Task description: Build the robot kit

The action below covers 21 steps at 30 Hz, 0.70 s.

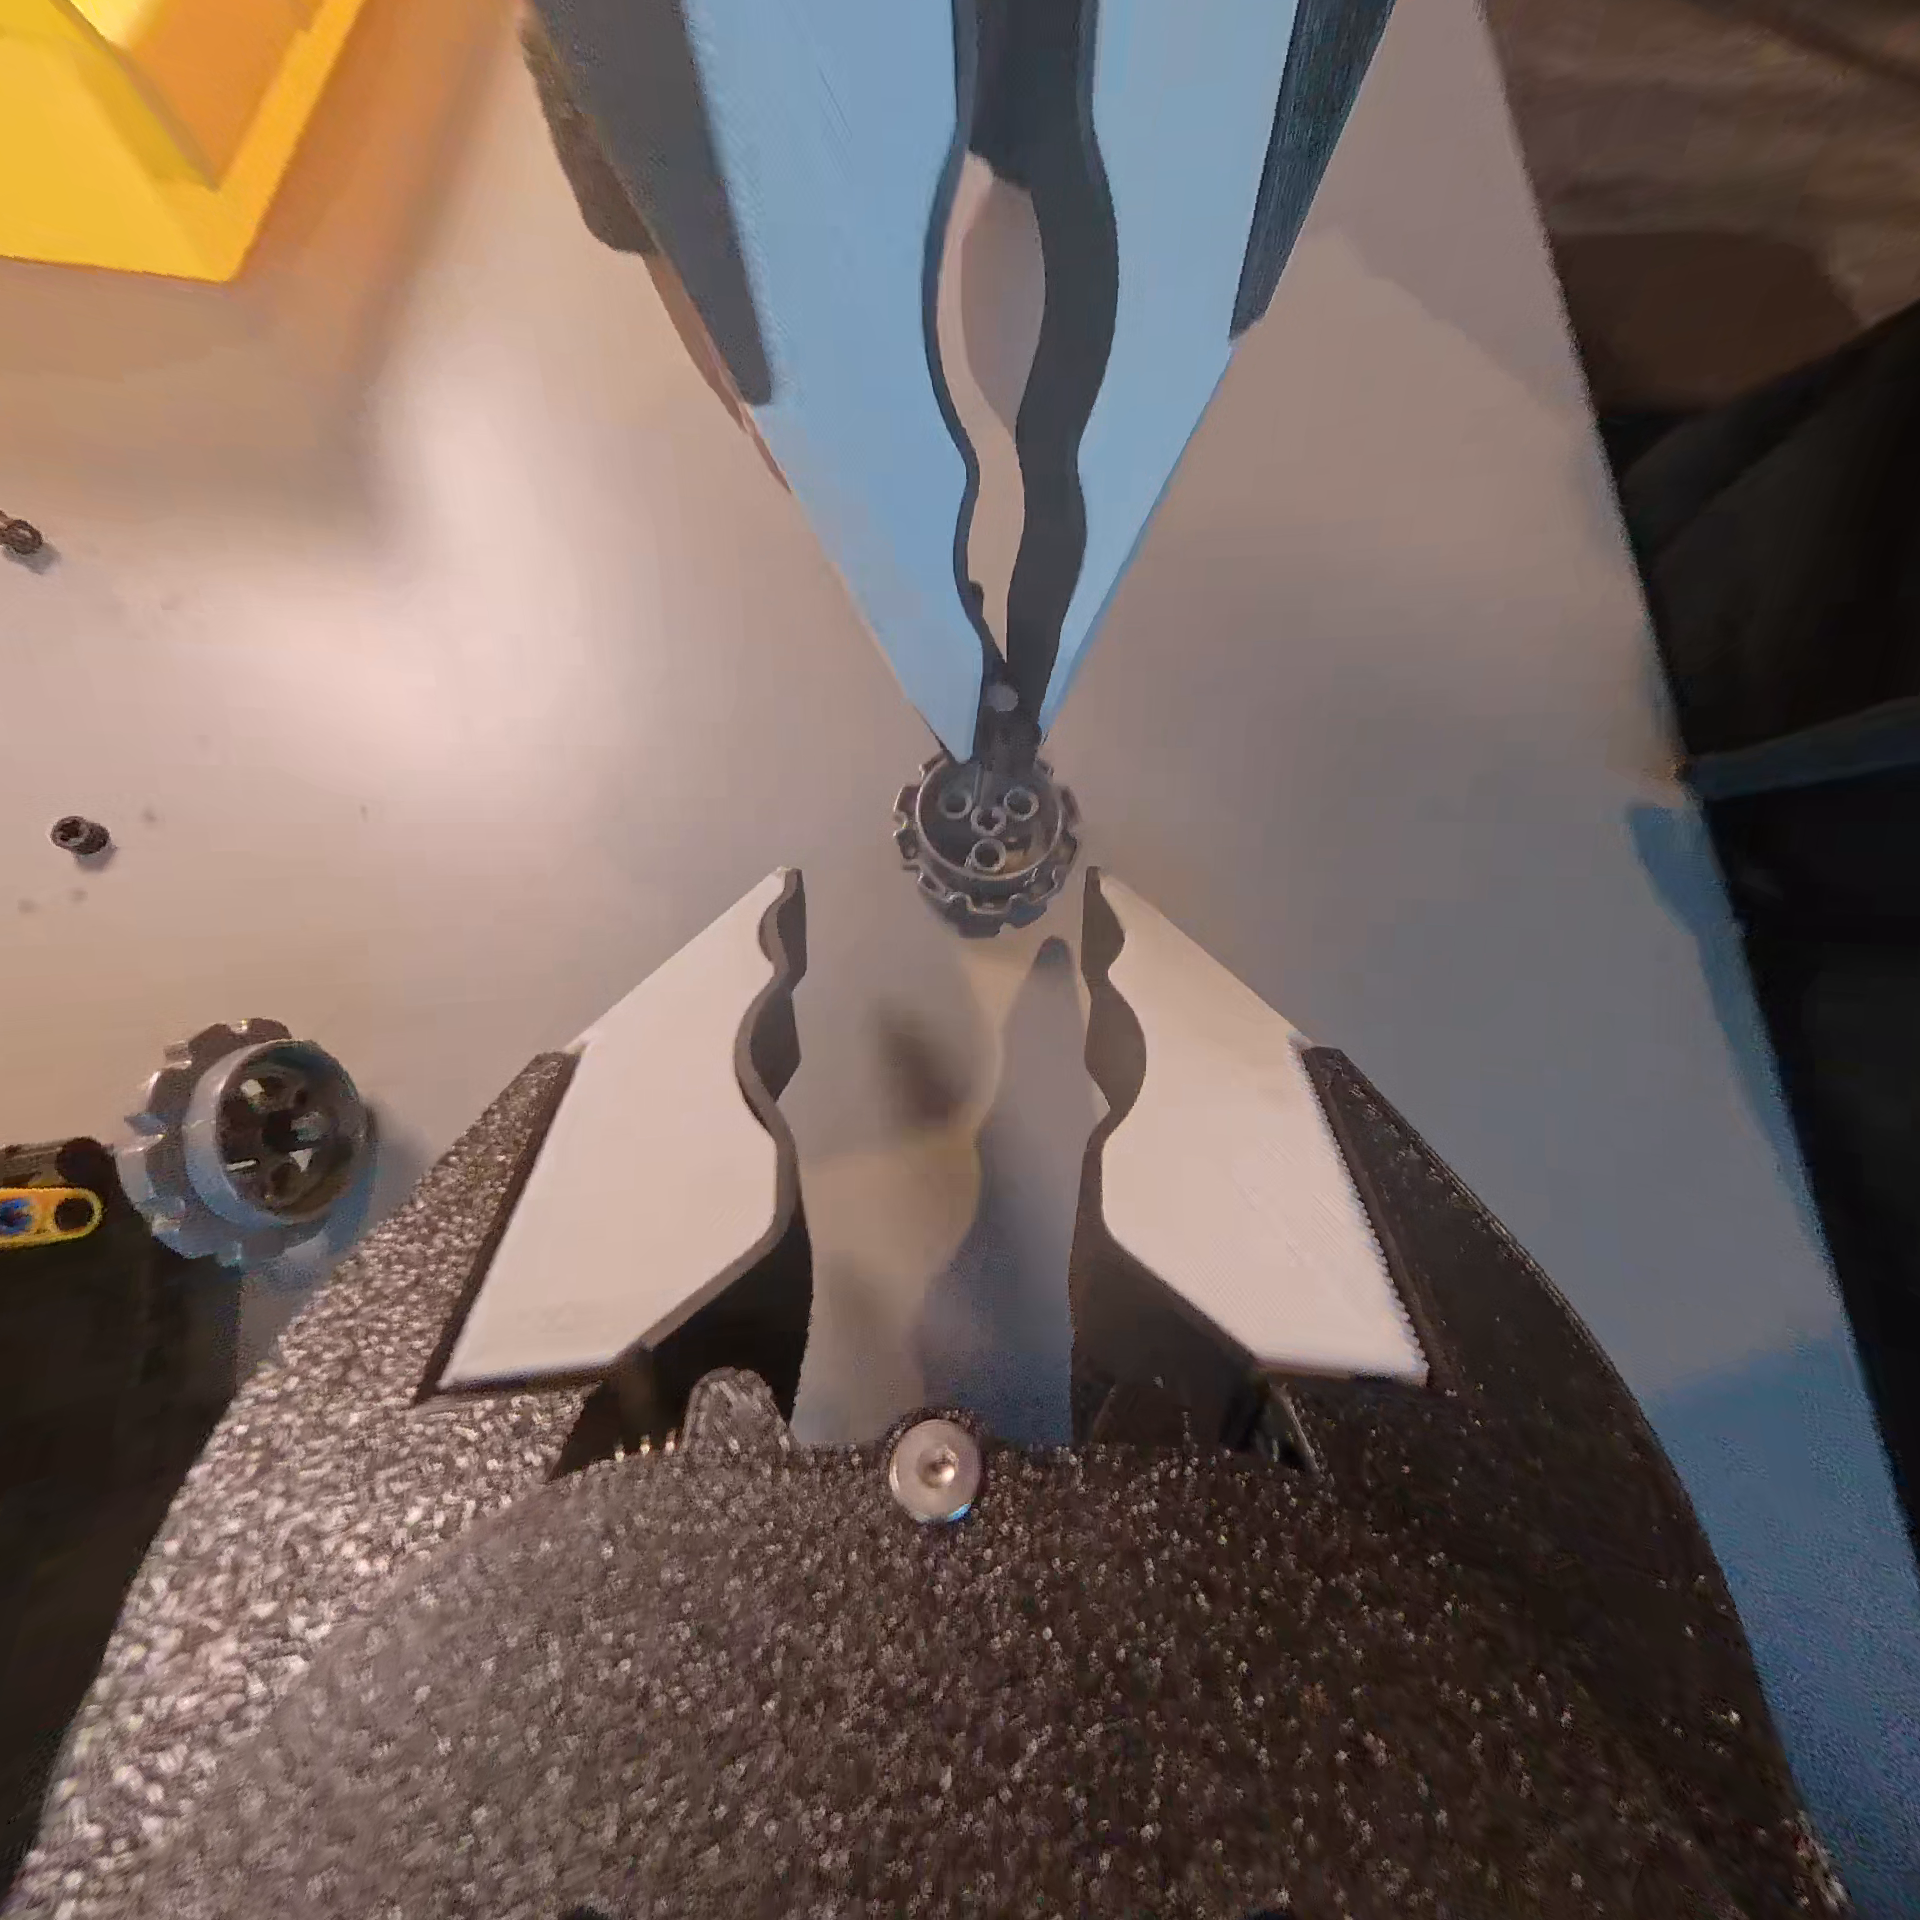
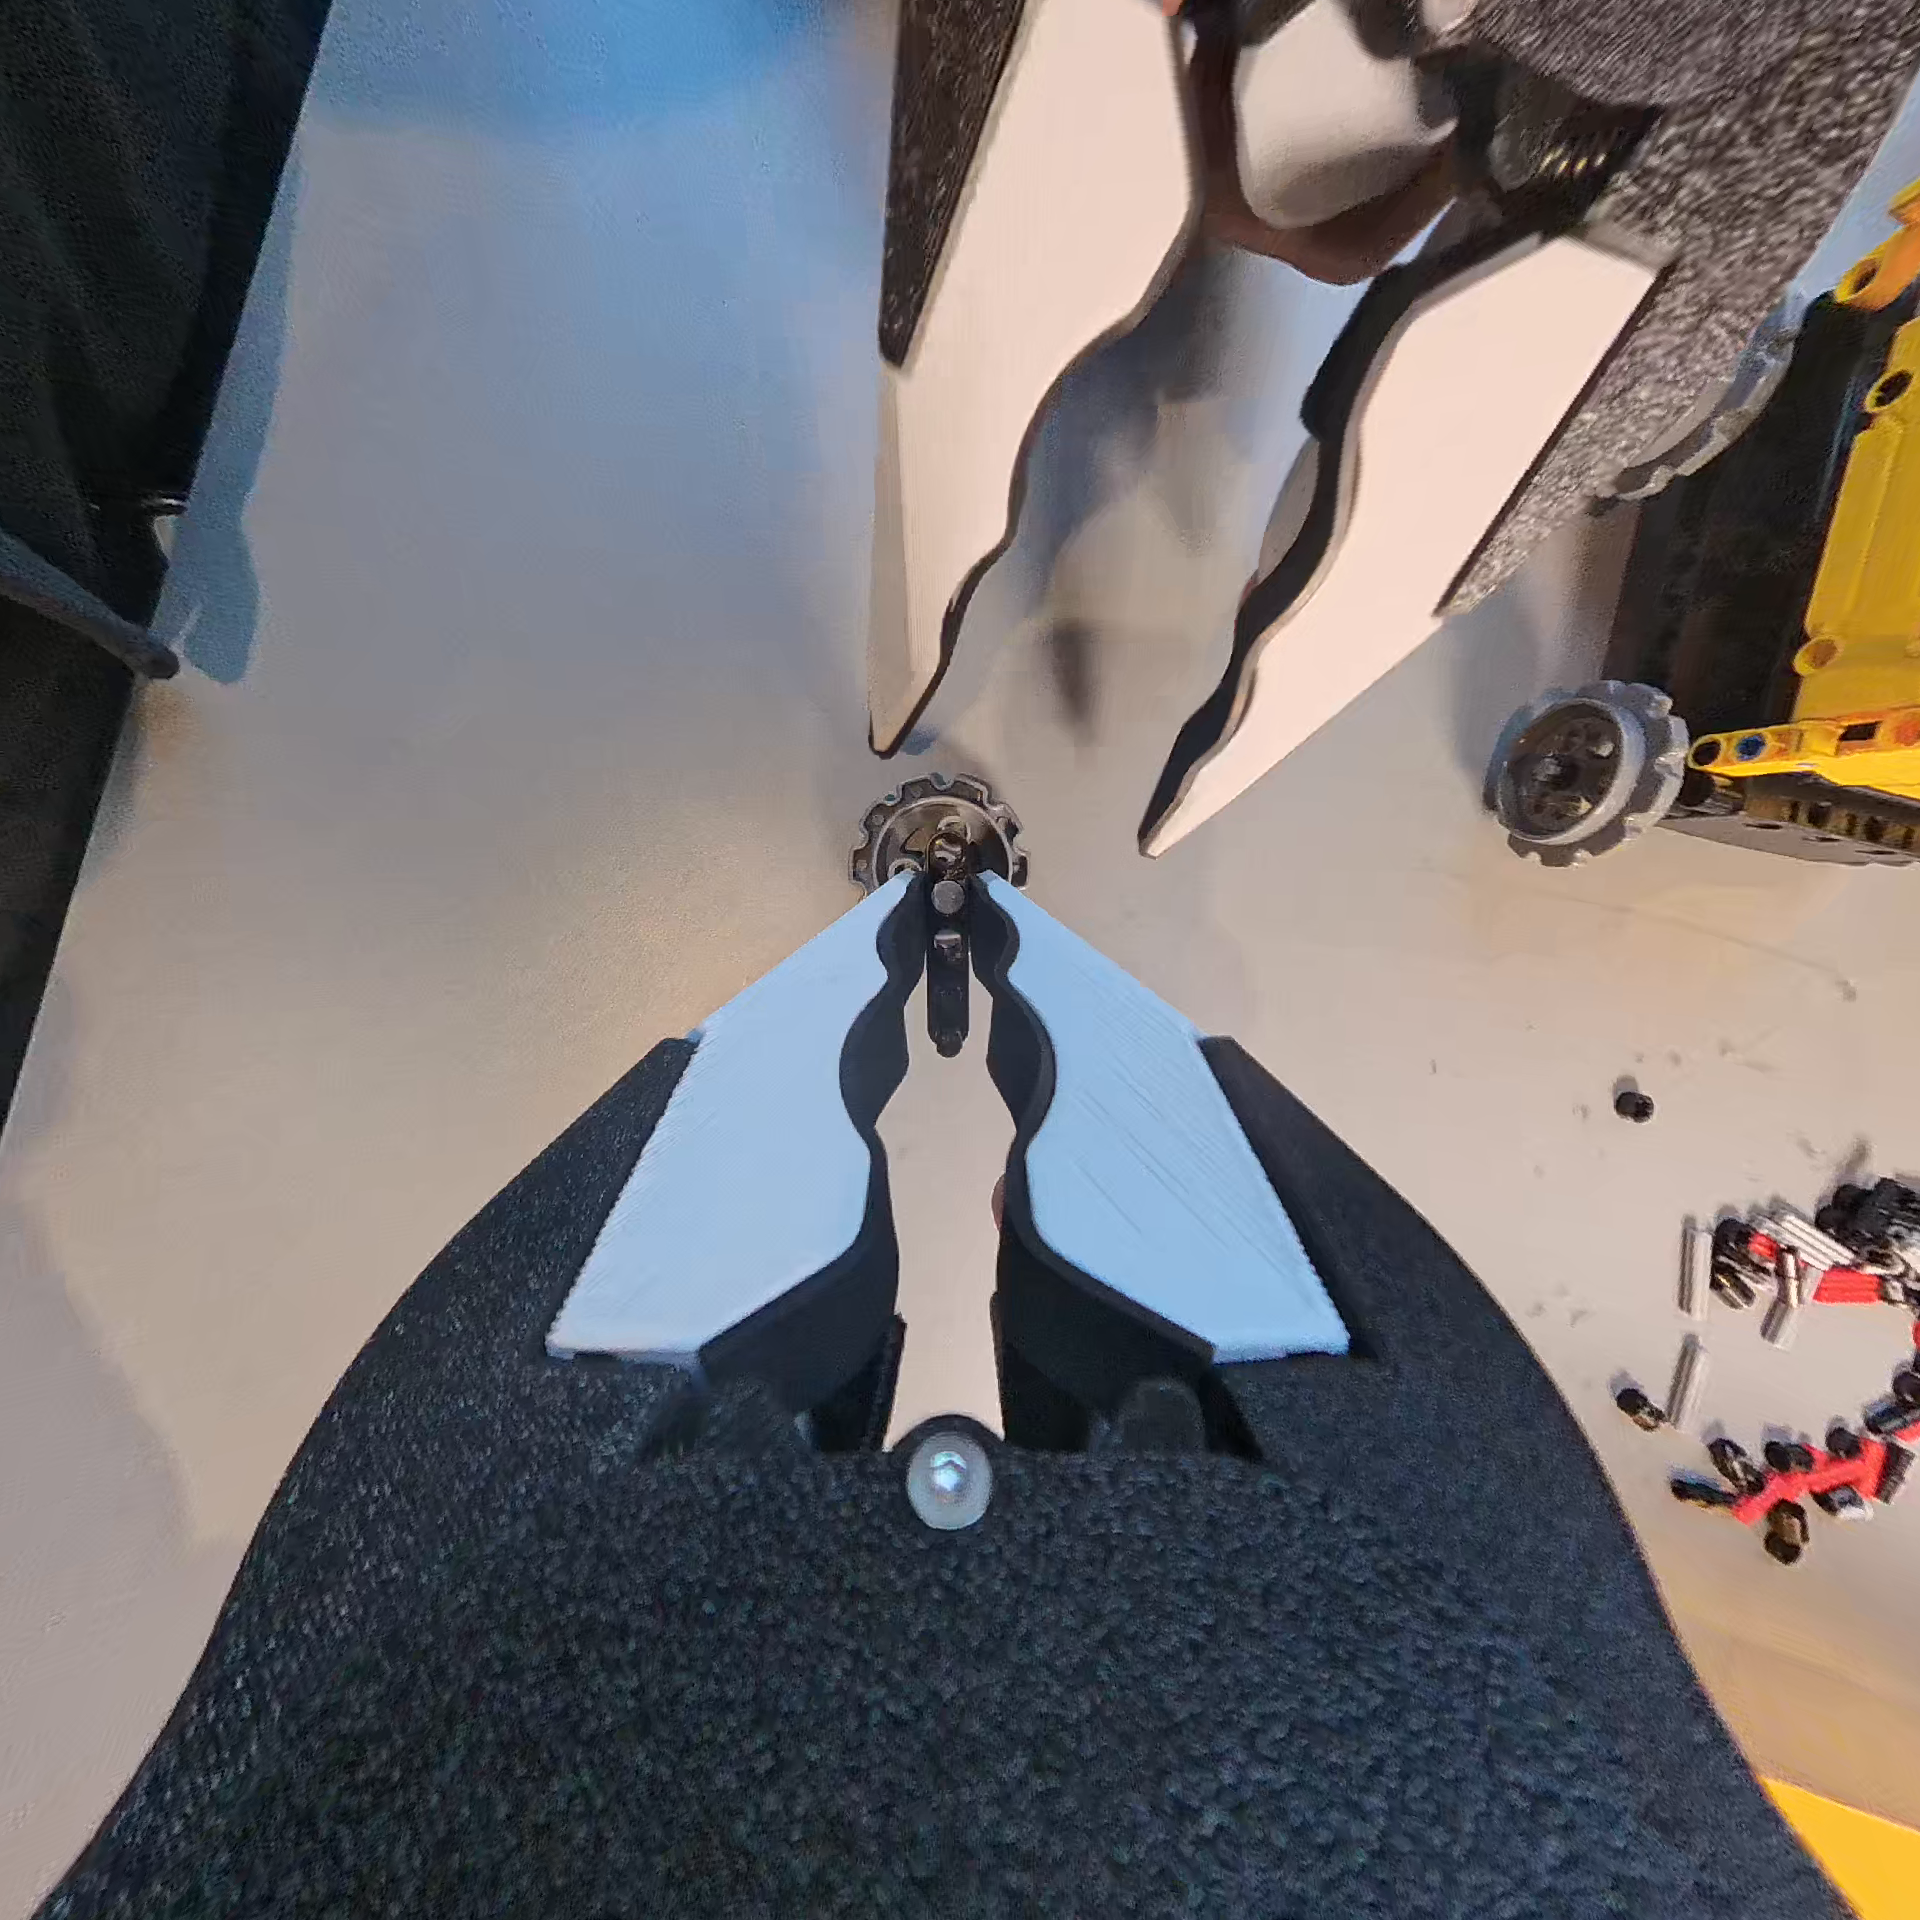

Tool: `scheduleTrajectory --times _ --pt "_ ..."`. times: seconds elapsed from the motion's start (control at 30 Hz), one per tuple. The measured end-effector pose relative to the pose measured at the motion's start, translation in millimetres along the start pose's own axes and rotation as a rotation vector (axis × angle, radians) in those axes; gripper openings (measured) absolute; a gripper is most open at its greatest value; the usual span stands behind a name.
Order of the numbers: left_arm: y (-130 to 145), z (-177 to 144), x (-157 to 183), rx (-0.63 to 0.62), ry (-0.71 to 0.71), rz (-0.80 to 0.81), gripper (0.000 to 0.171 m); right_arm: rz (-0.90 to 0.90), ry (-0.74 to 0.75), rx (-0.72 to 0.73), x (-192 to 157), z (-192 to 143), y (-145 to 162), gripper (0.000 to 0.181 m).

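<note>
My right tongs [image 2: 943, 883] pinch a dark pin [image 2: 945, 966], its long axis along the fingers, tip at the sprocket [image 2: 940, 831] on the bench [image 2: 520, 727]; my left tongs [image 1: 940, 883], spread and empty, sit just beside it on the opposite side.

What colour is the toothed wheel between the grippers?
Dark metallic grey wheel, clearest in the left wrist view.
</note>
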<state>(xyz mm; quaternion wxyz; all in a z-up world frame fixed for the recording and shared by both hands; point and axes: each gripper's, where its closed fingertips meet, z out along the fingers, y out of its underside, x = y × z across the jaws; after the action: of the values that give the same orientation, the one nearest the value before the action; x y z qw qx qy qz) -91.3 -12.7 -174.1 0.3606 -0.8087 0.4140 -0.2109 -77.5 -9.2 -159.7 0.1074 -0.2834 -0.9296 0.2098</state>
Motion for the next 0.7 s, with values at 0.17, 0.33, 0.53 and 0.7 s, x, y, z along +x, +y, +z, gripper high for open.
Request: scheduleTrajectory --times 0.17,0.33,0.53,0.7 --pt "11.6 11.5 -0.4 -0.085 -0.019 0.065 0.05 0.005 -0.011 -0.02 0.9 4.1 1.7 0.007" --pt "9.8 15.8 2.5 -0.075 0.01 0.083 0.05 0.015 -0.021 -0.017 0.0 5.4 0.4 0.007" --pt "6.4 19.6 6.4 -0.057 0.029 0.099 0.049 0.009 -0.022 -0.036 -0.9 6.5 0.9 0.007" --pt "4.9 22.0 8.7 -0.047 0.045 0.096 0.042 -0.011 -0.019 -0.056 -0.9 6.9 1.7 0.007"
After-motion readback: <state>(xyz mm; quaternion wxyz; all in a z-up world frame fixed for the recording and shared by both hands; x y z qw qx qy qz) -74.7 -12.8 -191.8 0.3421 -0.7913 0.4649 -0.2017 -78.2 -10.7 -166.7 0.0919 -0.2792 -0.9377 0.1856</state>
